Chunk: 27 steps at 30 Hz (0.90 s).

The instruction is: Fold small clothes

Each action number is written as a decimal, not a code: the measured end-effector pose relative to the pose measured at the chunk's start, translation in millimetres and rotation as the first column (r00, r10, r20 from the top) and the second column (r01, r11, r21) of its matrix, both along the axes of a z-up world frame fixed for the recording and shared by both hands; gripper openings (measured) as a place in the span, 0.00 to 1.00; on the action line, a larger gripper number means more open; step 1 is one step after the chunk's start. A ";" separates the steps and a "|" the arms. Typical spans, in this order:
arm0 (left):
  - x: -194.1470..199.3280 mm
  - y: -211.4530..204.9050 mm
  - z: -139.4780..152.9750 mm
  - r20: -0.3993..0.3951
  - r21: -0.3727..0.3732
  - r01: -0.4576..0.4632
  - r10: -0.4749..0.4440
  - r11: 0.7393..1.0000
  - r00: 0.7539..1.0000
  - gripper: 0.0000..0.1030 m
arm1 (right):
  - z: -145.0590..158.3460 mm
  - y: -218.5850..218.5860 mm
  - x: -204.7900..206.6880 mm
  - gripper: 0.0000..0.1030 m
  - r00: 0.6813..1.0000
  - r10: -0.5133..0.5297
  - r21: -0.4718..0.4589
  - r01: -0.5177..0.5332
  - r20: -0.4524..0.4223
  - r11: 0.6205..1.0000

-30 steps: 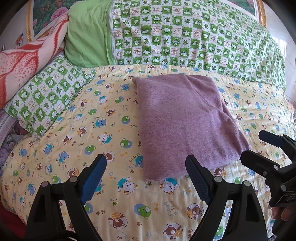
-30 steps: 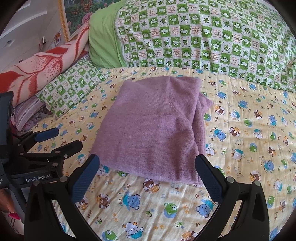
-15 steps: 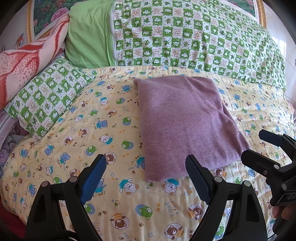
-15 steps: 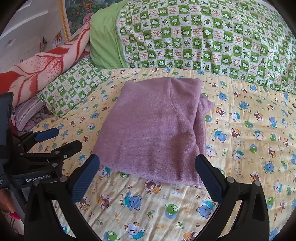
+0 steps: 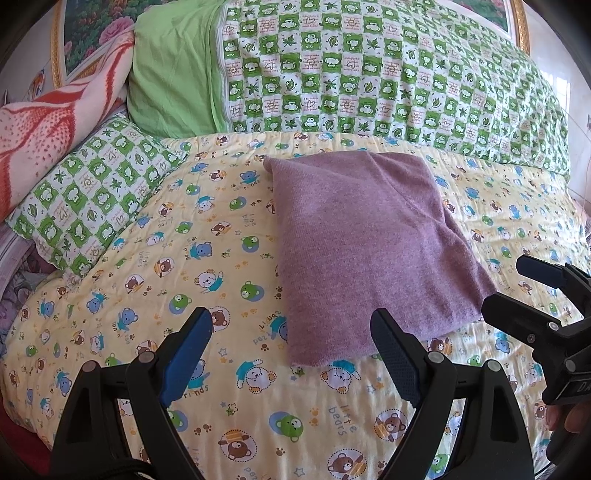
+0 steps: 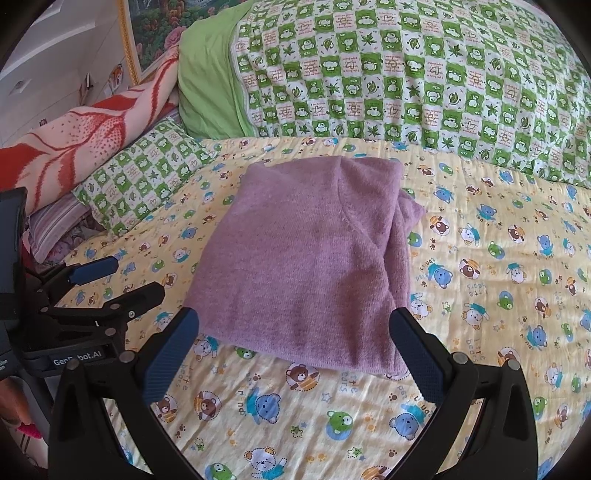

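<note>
Both grippers hover low over the bear-print sheet (image 5: 155, 258), jaws wide and empty: the left gripper (image 5: 291, 332) near the garment's left front corner, the right gripper (image 6: 295, 332) at its front edge. The folded purple garment (image 5: 369, 243) lies flat, long axis running away toward the green checked quilt (image 5: 369, 81). Only the right wrist view shows the layered folds on its right side.

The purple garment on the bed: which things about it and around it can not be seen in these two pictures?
- Purple garment: its kind, and its underside against the yellow bear sheet, both views; folded layers hide them.
- Framed picture: mostly cut off by the top edge.
- Person's hand: only fingertips show, left view; the right tool covers the rest.
- Left tool: open, holding nothing.
</note>
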State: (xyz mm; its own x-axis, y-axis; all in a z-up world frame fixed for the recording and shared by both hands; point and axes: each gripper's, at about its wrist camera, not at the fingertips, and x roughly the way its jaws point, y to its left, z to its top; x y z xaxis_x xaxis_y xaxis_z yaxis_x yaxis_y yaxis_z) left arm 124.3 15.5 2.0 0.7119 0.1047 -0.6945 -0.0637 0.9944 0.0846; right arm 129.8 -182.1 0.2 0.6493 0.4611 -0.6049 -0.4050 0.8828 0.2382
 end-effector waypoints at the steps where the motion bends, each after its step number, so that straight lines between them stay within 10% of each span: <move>1: 0.1 0.0 -0.1 0.000 0.000 0.000 0.000 1.000 1.000 0.86 | 0.4 -0.3 1.3 1.00 1.000 0.001 0.001 -0.001 -0.002 1.000; 27: 9.5 1.9 -0.5 -0.004 0.004 0.010 -0.010 1.000 1.000 0.86 | -1.2 0.4 7.3 1.00 1.000 0.008 -0.002 -0.008 -0.010 1.000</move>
